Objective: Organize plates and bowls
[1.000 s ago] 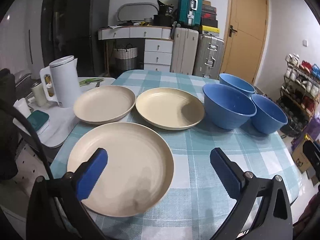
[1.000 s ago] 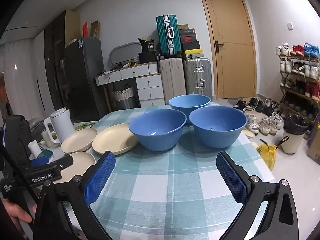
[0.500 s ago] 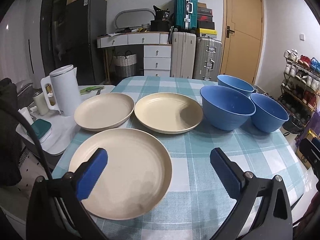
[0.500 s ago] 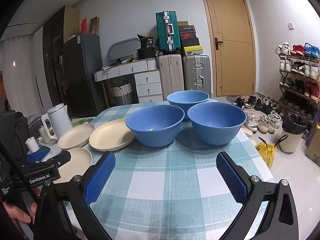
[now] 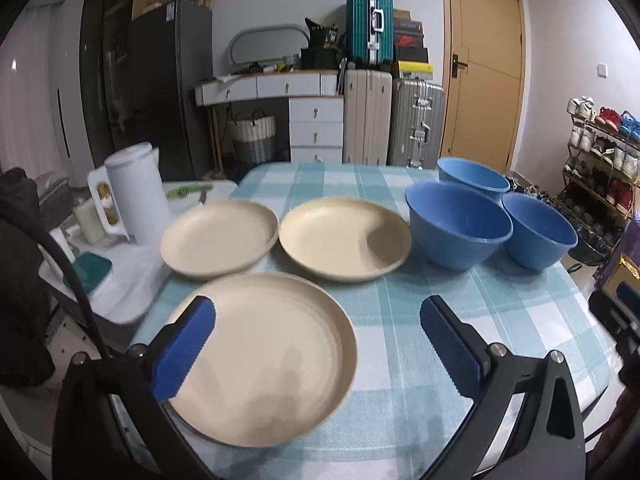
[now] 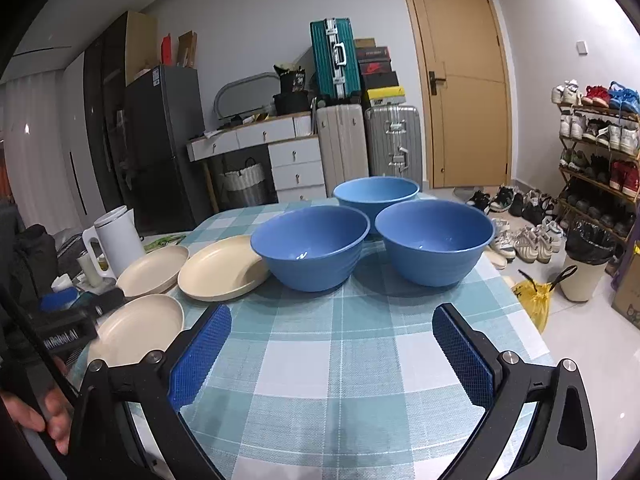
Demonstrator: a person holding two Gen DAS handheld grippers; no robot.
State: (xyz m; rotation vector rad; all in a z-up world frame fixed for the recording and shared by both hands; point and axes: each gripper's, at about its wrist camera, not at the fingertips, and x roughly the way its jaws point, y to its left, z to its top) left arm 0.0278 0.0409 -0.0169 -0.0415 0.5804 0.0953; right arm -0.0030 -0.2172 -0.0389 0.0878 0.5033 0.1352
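Observation:
Three cream plates lie on the checked table: a near plate (image 5: 264, 356), a far left plate (image 5: 218, 238) and a middle plate (image 5: 344, 238). Three blue bowls stand to the right: a near left bowl (image 5: 458, 224), a right bowl (image 5: 538, 236) and a back bowl (image 5: 472, 176). My left gripper (image 5: 316, 344) is open and empty, above the near plate's right side. My right gripper (image 6: 332, 356) is open and empty, over bare cloth in front of the bowls (image 6: 312, 246), (image 6: 434, 240), (image 6: 376, 196). The plates show at its left (image 6: 140, 328).
A white kettle (image 5: 134, 196) stands on a side surface left of the table, with a teal-lidded box (image 5: 92, 270). The table's right edge (image 6: 520, 308) drops to the floor with a yellow bag (image 6: 532, 302) and a bin (image 6: 584, 260). Suitcases and drawers stand behind.
Both grippers have tilted or drawn back slightly, so the plates and bowls sit a little lower and farther in view. Both stay open. Nothing on the table has moved.

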